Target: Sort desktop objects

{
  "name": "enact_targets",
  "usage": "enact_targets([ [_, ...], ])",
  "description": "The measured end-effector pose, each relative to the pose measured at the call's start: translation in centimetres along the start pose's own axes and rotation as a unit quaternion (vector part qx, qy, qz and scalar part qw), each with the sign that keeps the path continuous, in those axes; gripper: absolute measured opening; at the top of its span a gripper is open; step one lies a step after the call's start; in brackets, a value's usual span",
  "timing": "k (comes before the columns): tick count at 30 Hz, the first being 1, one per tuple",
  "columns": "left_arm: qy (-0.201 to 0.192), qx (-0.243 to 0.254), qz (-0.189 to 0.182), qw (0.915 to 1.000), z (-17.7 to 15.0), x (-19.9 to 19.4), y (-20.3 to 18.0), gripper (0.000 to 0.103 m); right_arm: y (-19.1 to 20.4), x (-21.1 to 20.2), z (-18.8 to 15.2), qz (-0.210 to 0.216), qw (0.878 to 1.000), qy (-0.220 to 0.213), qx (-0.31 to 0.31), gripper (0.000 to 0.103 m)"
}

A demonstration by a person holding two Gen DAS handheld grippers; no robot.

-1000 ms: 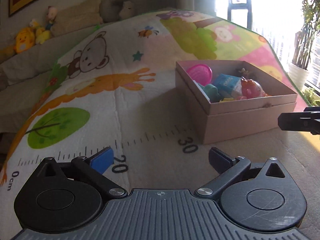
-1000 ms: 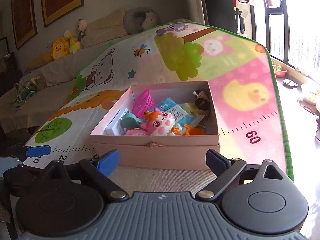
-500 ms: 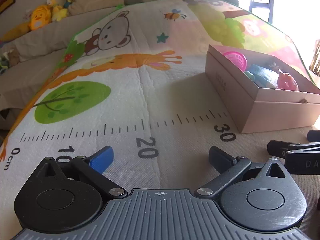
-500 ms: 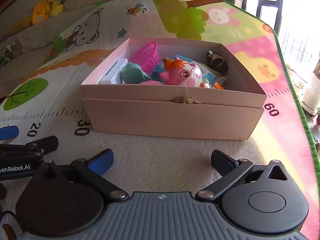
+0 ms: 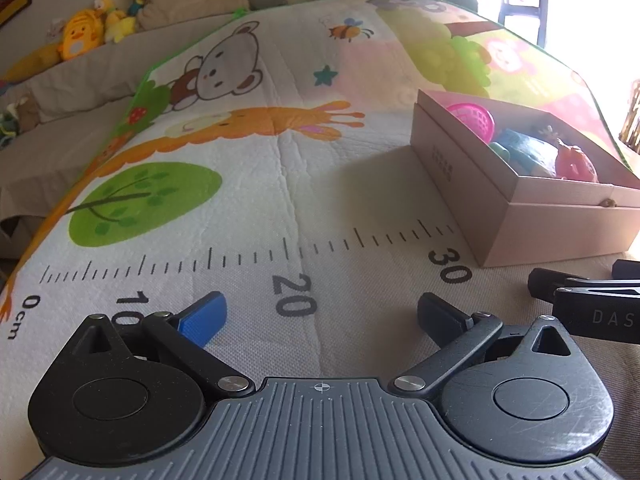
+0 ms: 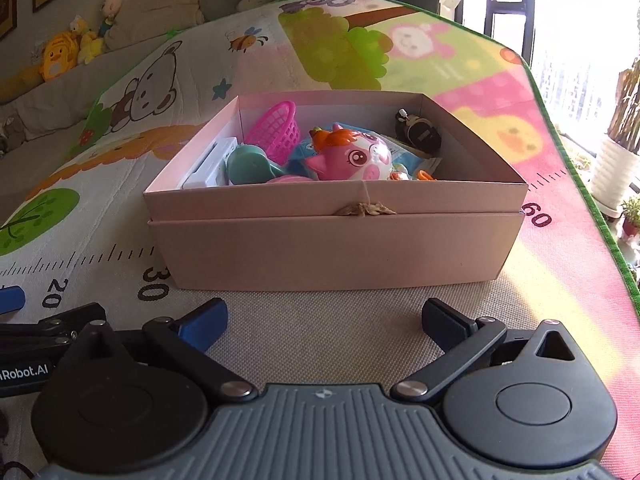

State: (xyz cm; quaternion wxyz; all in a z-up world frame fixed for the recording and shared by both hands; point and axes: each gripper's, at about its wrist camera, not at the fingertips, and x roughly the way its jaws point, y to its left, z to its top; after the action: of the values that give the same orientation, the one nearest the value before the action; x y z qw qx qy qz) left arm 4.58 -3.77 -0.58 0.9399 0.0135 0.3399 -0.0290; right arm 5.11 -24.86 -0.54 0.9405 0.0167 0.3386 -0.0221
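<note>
A cartoon-printed play mat (image 5: 248, 184) fills most of both views, with a ruler scale (0cm through 60) running across the lower middle. Directly on it sits one pink cardboard box (image 6: 332, 248), at right of the left wrist frame, centre of the right wrist frame.

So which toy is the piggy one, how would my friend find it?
Find the pink box on the play mat, in front of the right tool. The piggy toy lies near the middle of the box, between a teal toy and a black toy. It alone has big eyes and an orange tuft.
</note>
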Motion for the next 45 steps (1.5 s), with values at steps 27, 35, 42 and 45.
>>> enact_targets([
  [27, 0.001, 0.0, -0.003, 1.0, 0.01, -0.02, 0.03, 0.103, 0.22, 0.06, 0.03, -0.006, 1.0, 0.001, -0.007, 0.103],
  [35, 0.001, -0.009, -0.011, 0.9999, -0.03, -0.03, 0.23, 0.103, 0.2, 0.06, 0.04, -0.006, 1.0, 0.001, -0.006, 0.103],
  [42, 0.001, -0.008, -0.011, 0.9999, -0.07, -0.06, 0.27, 0.103, 0.19, 0.08, 0.04, -0.006, 1.0, 0.001, -0.006, 0.103],
  [45, 0.001, -0.008, -0.012, 0.9999, -0.09, -0.1, 0.19, 0.103, 0.22, 0.11, 0.04, -0.006, 1.0, 0.001, -0.006, 0.103],
])
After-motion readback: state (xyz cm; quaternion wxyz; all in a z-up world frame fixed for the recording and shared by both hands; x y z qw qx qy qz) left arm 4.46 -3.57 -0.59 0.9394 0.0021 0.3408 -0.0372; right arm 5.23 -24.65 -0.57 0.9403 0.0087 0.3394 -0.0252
